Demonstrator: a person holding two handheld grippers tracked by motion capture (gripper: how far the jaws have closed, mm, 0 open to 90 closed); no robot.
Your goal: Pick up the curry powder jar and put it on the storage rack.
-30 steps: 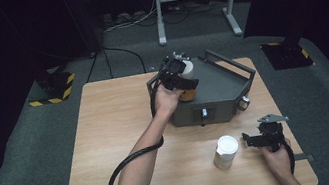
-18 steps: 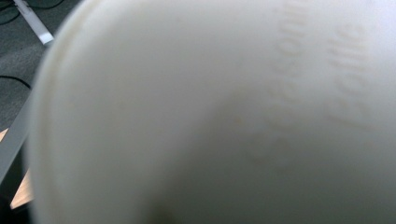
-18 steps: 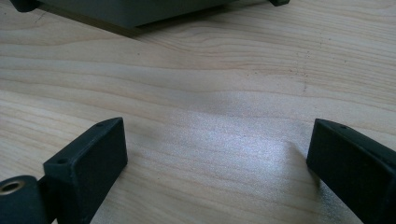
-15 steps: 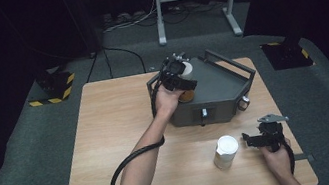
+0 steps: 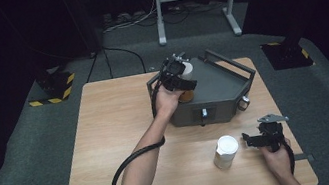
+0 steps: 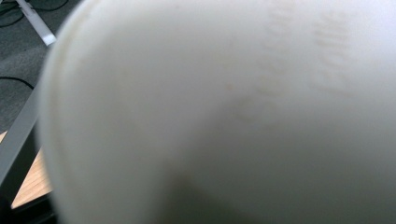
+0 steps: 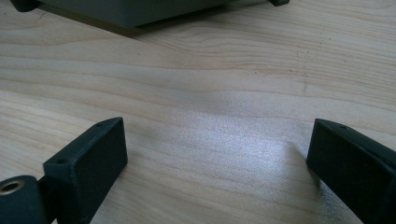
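In the high view, the left gripper [image 5: 180,71] is sitting just above the centre of the frame, over the left part of the grey machine [image 5: 212,89] that is standing on the wooden table [image 5: 113,131]. Its jaws are clenching a white cup [image 5: 187,70], which is being held above the machine's flat top, with something orange-brown showing just beneath the hand. A black cable is trailing from this gripper down along the forearm toward the bottom edge. In the lower right of the frame, the right gripper [image 5: 254,139] is resting low over the table with its jaws released and nothing between them. A second white cup [image 5: 226,151] is standing upright on the table just to the left of that gripper, apart from it.

In the left gripper view, the held white cup [image 6: 224,112] is lying blurred and very close across nearly the whole frame, with a strip of the table and a grey bar showing at the left edge.

In the right gripper view, the two black jaws are standing wide apart at the bottom corners, with bare table [image 7: 201,84] between them. The machine's base [image 7: 135,11] is showing along the top edge.
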